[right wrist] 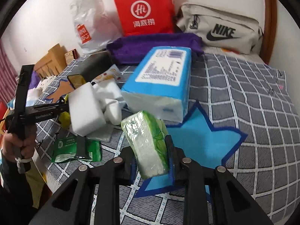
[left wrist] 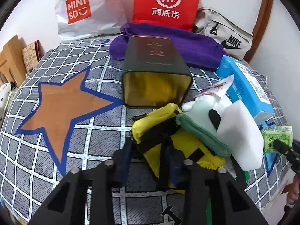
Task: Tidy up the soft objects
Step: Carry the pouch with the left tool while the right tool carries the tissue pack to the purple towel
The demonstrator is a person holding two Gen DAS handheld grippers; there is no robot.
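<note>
A yellow pouch (left wrist: 187,142) with black straps lies on the checked bedspread (left wrist: 93,136), in front of a dark tin (left wrist: 157,71) that lies on its side with its mouth towards me. My left gripper (left wrist: 149,159) is shut on the pouch's near end, one blue pad on each side. A green cloth (left wrist: 202,133) rests across the pouch. My right gripper (right wrist: 151,165) is shut on a green tissue pack (right wrist: 148,146) and holds it tilted above a blue star patch (right wrist: 196,140). The same pack (left wrist: 277,136) shows at the right edge of the left wrist view.
A white foam block (left wrist: 241,133), a blue tissue pack (right wrist: 159,86) and a green packet (right wrist: 75,148) crowd the middle. A purple towel (left wrist: 168,45), a red paper bag (left wrist: 166,1), a white plastic bag (left wrist: 84,11) and a grey Nike bag (right wrist: 221,30) line the wall.
</note>
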